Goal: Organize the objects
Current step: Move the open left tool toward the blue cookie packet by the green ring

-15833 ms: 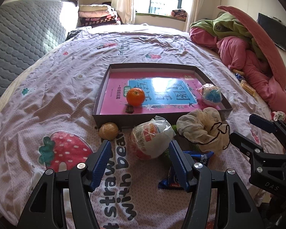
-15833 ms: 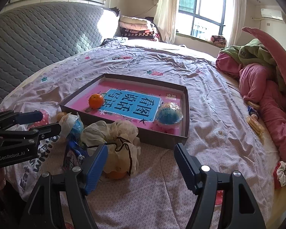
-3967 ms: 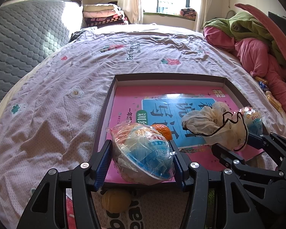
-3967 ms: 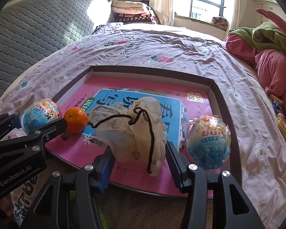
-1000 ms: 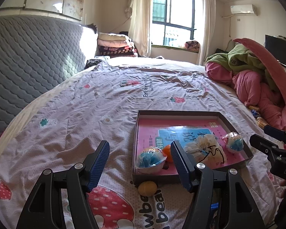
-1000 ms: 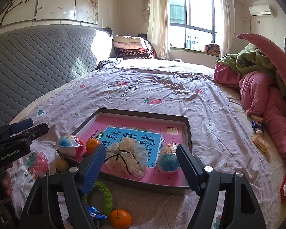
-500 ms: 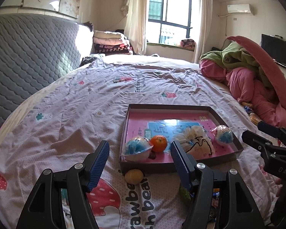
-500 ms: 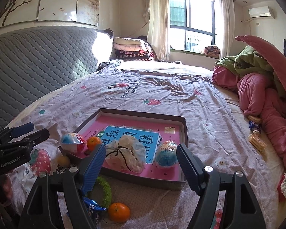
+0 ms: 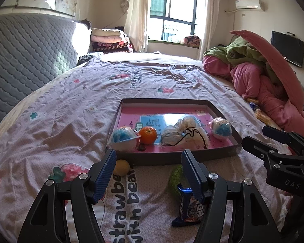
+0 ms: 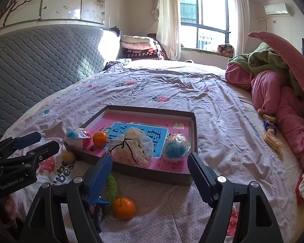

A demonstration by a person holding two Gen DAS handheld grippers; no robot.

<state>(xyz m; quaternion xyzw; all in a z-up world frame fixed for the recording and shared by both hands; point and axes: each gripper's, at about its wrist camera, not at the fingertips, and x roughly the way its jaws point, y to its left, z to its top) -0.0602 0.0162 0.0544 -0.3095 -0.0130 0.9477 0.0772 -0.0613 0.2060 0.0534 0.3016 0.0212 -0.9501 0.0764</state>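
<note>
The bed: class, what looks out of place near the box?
Four items lie outside the box: an orange, a yellow fruit, a green ring and a blue snack packet.

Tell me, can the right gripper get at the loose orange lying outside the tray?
Probably yes. The right gripper is open and empty, and the orange lies on bare bedspread just below its left finger, nothing over it; the snack packet sits beside it.
</note>
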